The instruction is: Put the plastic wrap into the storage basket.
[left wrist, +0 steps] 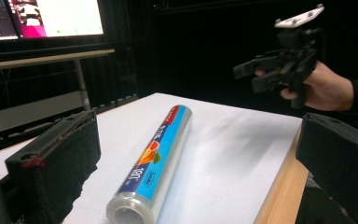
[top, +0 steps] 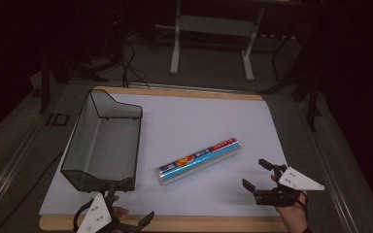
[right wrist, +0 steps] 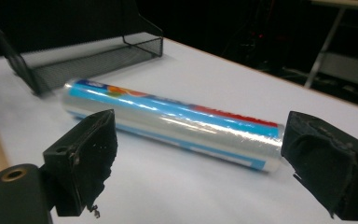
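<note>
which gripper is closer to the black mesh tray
Left. The left gripper hangs just off the mesh tray's near corner; the right gripper is beyond the wrap roll.

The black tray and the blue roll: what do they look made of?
The black mesh tray looks like matt-coated wire mesh: the table shows through its fine grid walls. The blue-labelled roll looks like clear plastic film wound glossy around a core, with bright streaks of glare along it; the core's material cannot be told.
</note>
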